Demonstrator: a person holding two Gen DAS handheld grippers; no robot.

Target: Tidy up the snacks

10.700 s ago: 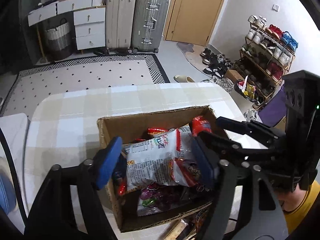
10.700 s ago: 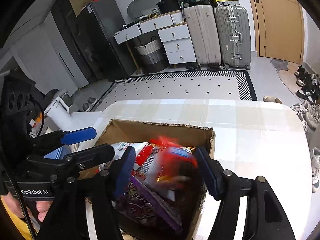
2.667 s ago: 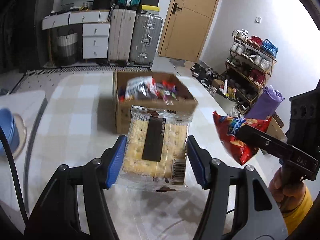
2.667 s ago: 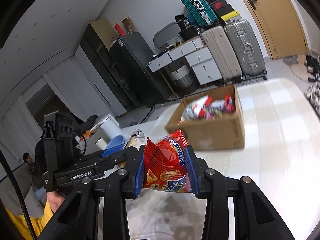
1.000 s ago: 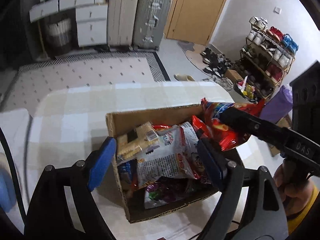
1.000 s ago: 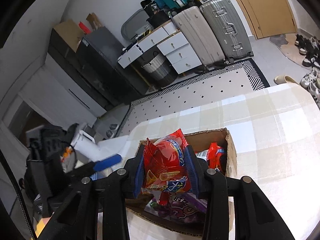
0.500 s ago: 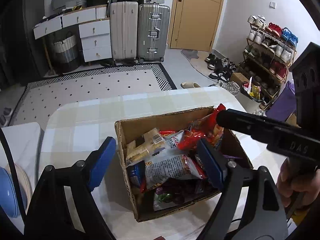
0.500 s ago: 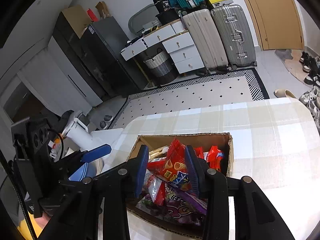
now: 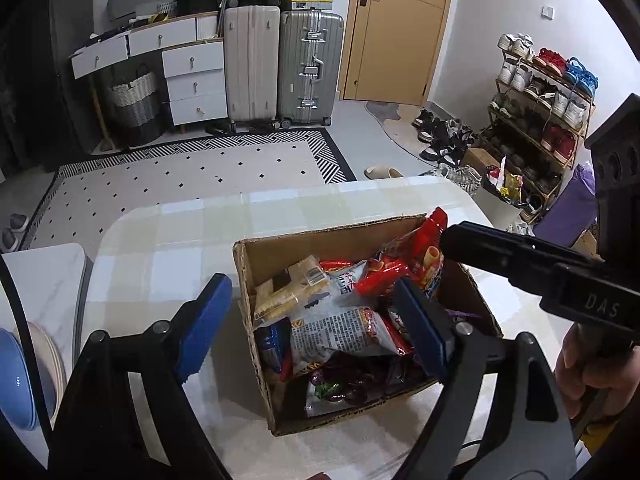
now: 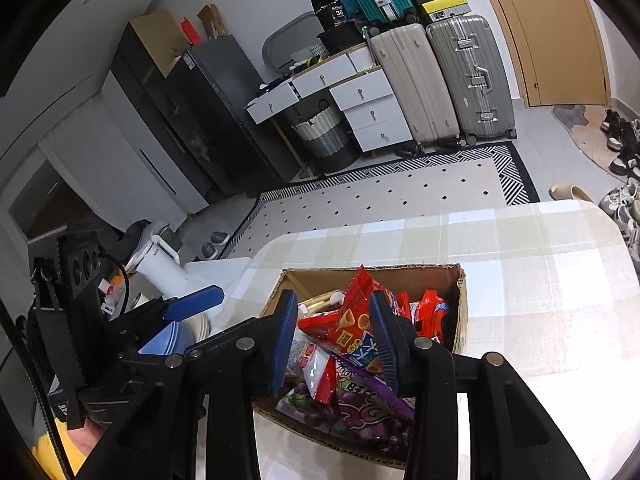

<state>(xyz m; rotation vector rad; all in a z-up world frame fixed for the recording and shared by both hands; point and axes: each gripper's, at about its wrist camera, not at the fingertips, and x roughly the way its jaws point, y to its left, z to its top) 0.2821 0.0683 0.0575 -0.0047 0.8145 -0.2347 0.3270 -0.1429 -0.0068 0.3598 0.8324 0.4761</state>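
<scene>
A cardboard box stands on the checked table, filled with snack packs. A red chip bag lies on top of the pile, tilted against the box's right side. A cracker pack lies at the box's left. My left gripper is open and empty, above the box's near side. My right gripper is open, its pads either side of the red bag but apart from it. It also shows in the left wrist view, over the box's right wall.
Blue and white bowls are stacked on a white side surface at the left. Beyond the table lie a patterned rug, two suitcases, white drawers and a shoe rack.
My right gripper carried the red chip bag over the box, opened and let it drop onto the pile. My left gripper, empty, pulled back a little from the box.
</scene>
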